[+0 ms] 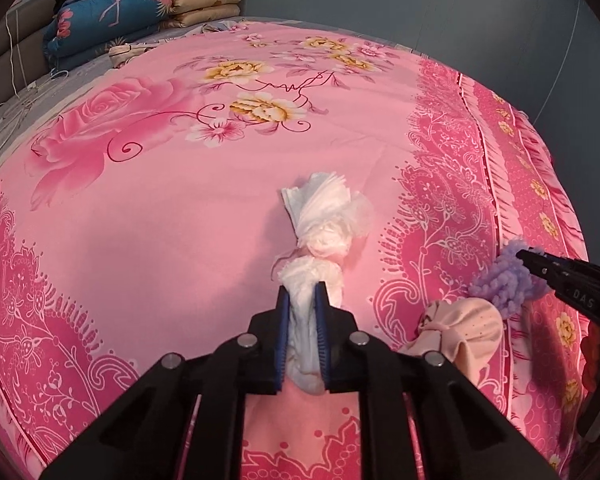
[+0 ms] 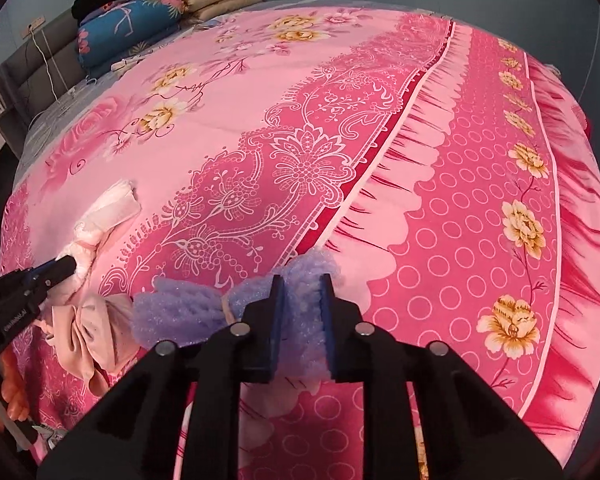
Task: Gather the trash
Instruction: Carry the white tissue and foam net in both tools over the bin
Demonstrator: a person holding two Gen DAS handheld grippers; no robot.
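Observation:
My left gripper is shut on the near end of a knotted white tissue bundle that lies on the pink floral bedspread. It also shows in the right wrist view, with the tissue beyond it. My right gripper is shut on a fuzzy purple bundle. In the left wrist view that gripper pinches the purple bundle at the right. A crumpled peach cloth lies between the two grippers, seen too in the right wrist view.
Folded quilts, blue floral and beige, are stacked at the far head of the bed against a grey headboard. The bedspread drops off at the right edge. White cables hang at the far left.

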